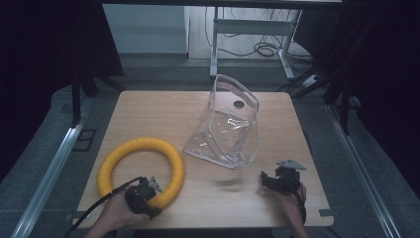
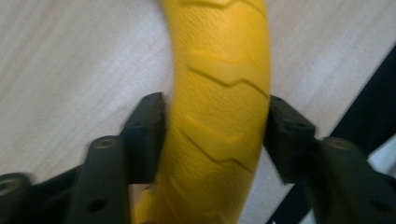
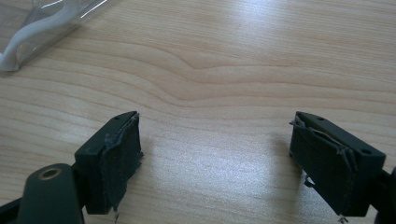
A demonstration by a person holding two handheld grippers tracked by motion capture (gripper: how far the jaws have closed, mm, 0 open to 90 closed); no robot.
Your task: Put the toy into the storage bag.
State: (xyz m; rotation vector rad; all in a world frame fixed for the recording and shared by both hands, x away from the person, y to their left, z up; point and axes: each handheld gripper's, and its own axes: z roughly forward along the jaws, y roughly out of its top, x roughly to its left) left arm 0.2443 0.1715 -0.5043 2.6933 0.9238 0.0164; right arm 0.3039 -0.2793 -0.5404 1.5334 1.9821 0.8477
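The yellow ring point(image 1: 141, 168) takes up the near-left part of the table point(image 1: 148, 109), with bare wood inside its hole. The clear bag point(image 1: 225, 124) stands up at the middle and blocks a straight path from near to far there. Between ring and bag runs a narrow open lane. The near strip between ring and right gripper point(image 1: 270, 181) is open wood, as are the far-left corner and the right edge beside the bag.
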